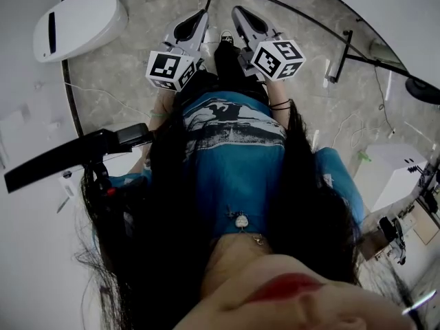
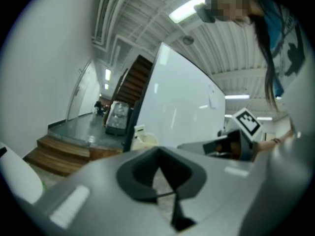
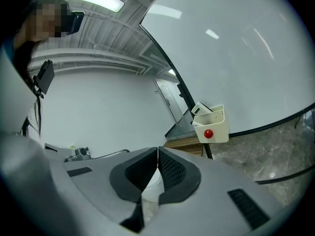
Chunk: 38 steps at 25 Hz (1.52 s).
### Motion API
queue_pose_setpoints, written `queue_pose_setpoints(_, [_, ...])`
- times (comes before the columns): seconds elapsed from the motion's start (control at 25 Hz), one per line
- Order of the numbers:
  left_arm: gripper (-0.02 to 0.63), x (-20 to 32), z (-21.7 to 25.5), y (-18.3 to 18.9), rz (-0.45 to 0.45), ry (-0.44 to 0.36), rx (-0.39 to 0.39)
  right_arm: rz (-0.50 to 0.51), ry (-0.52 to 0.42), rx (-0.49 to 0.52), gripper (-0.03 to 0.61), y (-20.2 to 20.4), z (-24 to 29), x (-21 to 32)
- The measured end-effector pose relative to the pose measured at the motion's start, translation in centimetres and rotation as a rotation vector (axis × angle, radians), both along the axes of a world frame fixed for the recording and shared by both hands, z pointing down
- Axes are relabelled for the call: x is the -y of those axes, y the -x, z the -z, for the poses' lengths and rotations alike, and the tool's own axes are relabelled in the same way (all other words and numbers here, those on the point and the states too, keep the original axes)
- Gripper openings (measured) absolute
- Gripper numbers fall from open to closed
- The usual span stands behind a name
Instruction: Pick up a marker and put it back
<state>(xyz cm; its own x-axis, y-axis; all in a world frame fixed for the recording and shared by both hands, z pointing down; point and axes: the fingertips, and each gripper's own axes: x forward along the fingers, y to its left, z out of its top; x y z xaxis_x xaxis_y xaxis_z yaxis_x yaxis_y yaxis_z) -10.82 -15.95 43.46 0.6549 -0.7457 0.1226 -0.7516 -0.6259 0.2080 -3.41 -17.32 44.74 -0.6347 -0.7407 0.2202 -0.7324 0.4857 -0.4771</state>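
1. Cannot make out a marker in any view. Nearest likely spot: a cream holder (image 3: pixel 212 127) with a round red spot on its front and pale items standing in it, too small to name.
2. Fixed at the dark lower edge of a large whiteboard (image 3: pixel 236 53), well ahead of both tools. Seen again from the left gripper view as a pale box at the foot of the same board.
3. Right hand-held gripper (image 3: pixel 157 152): closed, ribbed black pads meeting at the tips, nothing gripped between them. Pointed toward the board, with the holder up and to the right of the tips.
4. Left hand-held gripper (image 2: pixel 158 151): closed likewise, tips meeting, empty. Aimed past the board's near edge toward wooden steps (image 2: pixel 54 154) and a dark staircase beyond.
5. From the head view: held side by side low in front of the person, near each other but apart, patterned cubes toward the body. Tips directed at a grey marbled floor (image 1: pixel 137 47), with a black shoe (image 1: pixel 225 40) between them.
6. Worn above them: a blue printed shirt (image 1: pixel 234 157), framed by long dark hair.
7. Farther out on the floor: a white oval unit (image 1: pixel 79 23) at upper left and a white box (image 1: pixel 388 170) at right. Crossing the left side, a black boom (image 1: pixel 69 153).
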Motion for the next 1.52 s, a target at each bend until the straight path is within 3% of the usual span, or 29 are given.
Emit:
queue_pose_setpoints(0.12, [0.002, 7.9, -1.2, -3.8, 0.007, 0.032, 0.017, 0.016, 0.026, -0.021, 0.011, -3.7, -1.5, 7.8])
queue_pose_setpoints(0.24, [0.002, 11.7, -0.8, -5.0, 0.021, 0.019, 0.018, 0.044, 0.02, -0.042, 0.011, -4.8, -1.4, 11.5])
queue_pose_setpoints(0.48, [0.002, 13.4, 1.0, -4.3, 0.062, -0.028, 0.012, 0.097, -0.014, -0.056, 0.012, -3.9, 0.5, 14.0])
queue_pose_setpoints(0.72, [0.002, 14.2, 1.0, -3.1, 0.096, -0.025, 0.033, 0.146, -0.052, -0.145, 0.012, -2.6, 0.6, 16.5])
queue_pose_setpoints(1.04, [0.002, 15.0, 0.9, -1.9, 0.136, -0.015, 0.043, 0.262, -0.144, -0.442, 0.023, -0.3, -0.3, 17.3])
queue_pose_setpoints(1.12, [0.002, 15.0, 0.9, -2.0, 0.134, -0.014, 0.039, 0.285, -0.145, -0.475, 0.094, 0.2, -0.4, 17.4])
queue_pose_setpoints(1.2, [0.002, 15.1, 1.0, -2.2, 0.133, -0.014, 0.035, 0.31, -0.138, -0.505, 0.113, 0.6, -0.6, 17.5])
queue_pose_setpoints(1.52, [0.002, 15.3, 1.0, -2.4, 0.14, -0.01, 0.02, 0.355, -0.062, -0.619, 0.12, 1.1, -2.4, 18.4])
